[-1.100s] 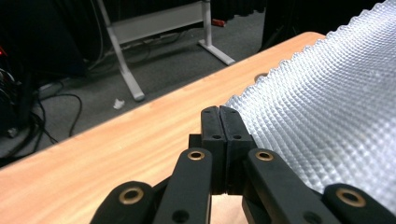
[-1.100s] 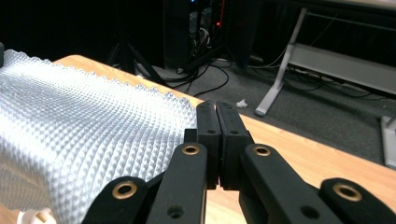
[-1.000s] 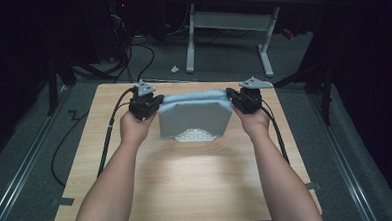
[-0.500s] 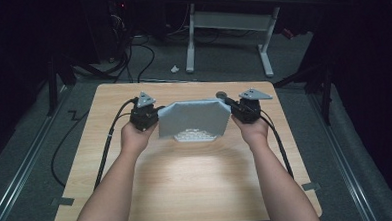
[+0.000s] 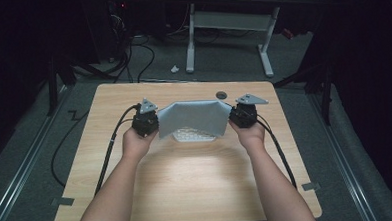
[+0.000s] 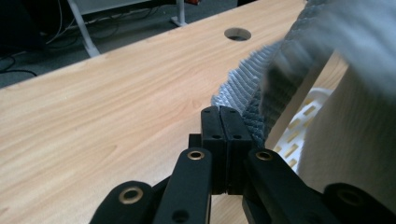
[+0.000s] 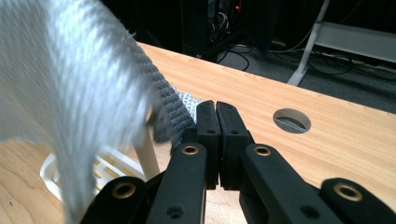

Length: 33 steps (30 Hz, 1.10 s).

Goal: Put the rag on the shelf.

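High view: a grey woven cloth (image 5: 194, 118) hangs stretched between the left tongs (image 5: 152, 123) and the right tongs (image 5: 234, 117), held up over the middle of the wooden tabletop (image 5: 187, 181). Its lower edge drapes over a white slotted basket (image 5: 192, 136), which stands on the tabletop directly beneath it and peeks out below the cloth. Each pair of tongs holds one side edge of the cloth, the left hand (image 5: 135, 142) and right hand (image 5: 250, 134) level with each other.

Left gripper view: the tongs (image 6: 219, 122) are pressed together with the cloth's (image 6: 243, 88) ribbed edge pinched at their tips; the basket's (image 6: 303, 128) white wall with its slots lies just behind. A round cable hole (image 6: 237, 34) sits farther off in the tabletop (image 6: 93, 116).

Right gripper view: the tongs (image 7: 215, 119) are likewise clamped, with the cloth (image 7: 70, 84) bunched against their tips, though the blur makes the exact bite hard to judge. The basket (image 7: 100, 168) shows below the hanging fabric, and the cable hole (image 7: 291, 120) lies to the side.
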Motion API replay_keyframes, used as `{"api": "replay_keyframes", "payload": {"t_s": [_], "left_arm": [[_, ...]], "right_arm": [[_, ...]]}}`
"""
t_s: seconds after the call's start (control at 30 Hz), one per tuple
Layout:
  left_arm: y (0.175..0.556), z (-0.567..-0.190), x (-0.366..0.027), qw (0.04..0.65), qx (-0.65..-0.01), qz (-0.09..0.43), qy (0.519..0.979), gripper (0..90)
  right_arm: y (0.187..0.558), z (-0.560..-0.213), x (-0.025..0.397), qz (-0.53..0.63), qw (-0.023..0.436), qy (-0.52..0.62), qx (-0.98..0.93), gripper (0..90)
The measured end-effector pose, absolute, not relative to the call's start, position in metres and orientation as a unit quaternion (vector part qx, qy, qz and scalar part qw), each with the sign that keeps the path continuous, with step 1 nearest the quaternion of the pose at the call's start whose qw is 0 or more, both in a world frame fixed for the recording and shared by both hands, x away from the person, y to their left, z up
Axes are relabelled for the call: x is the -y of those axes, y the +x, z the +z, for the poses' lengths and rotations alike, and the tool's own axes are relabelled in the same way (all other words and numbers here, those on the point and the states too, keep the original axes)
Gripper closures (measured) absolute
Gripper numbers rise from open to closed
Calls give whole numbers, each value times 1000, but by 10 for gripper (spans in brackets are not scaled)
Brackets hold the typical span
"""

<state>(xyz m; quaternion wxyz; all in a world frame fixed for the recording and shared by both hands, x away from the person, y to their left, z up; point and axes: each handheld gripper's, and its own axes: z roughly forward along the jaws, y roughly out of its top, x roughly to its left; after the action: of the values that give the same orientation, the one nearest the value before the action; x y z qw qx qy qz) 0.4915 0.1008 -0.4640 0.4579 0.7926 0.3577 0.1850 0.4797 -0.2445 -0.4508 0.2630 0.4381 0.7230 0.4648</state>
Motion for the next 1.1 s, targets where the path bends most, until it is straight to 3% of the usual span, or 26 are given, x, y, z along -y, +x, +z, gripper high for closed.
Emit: {"api": "replay_keyframes", "payload": {"t_s": [0.53,1.1], "left_arm": [[487,-474,-100,462,-364,172,790,887],[486,-466,-118,468,-393,190,769,671]], "right_arm": [[473,-470,250,455,250,448,-728,880],[471,-462,258,451,262,453,-723,805]]}}
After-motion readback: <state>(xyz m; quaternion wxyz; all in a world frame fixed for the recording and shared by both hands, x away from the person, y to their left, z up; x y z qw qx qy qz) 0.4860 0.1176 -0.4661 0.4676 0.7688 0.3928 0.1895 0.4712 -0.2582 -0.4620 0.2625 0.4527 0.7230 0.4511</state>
